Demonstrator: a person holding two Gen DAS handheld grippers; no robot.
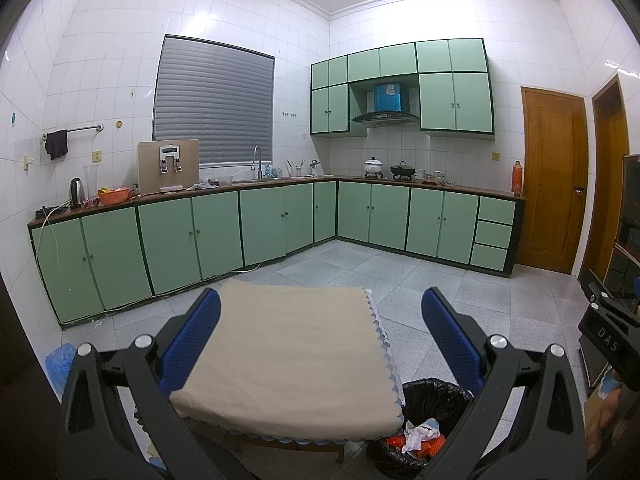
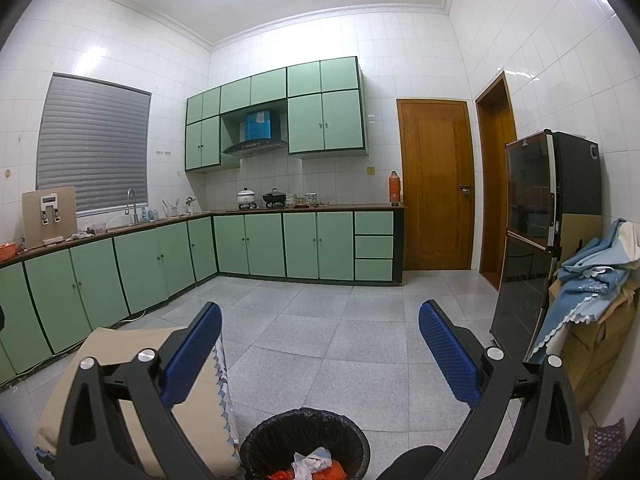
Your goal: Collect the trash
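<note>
A black-lined trash bin (image 1: 434,398) stands on the floor beside a small table, holding crumpled white paper (image 1: 416,436) and orange wrappers (image 1: 434,446). It also shows in the right wrist view (image 2: 280,436), with the same trash (image 2: 310,464) inside. My left gripper (image 1: 320,336) is open and empty, held above the beige-covered table (image 1: 288,360). My right gripper (image 2: 320,348) is open and empty, above the floor beyond the bin. The right gripper's body shows in the left wrist view at the right edge (image 1: 608,320).
Green base cabinets (image 1: 168,240) and a worktop with a water dispenser (image 1: 168,166), orange basket (image 1: 114,196) and stove pots line the walls. A dark fridge (image 2: 536,232), a cardboard box with blue cloth (image 2: 592,304) and wooden doors (image 2: 436,184) stand right. Grey tiled floor (image 2: 328,320) lies ahead.
</note>
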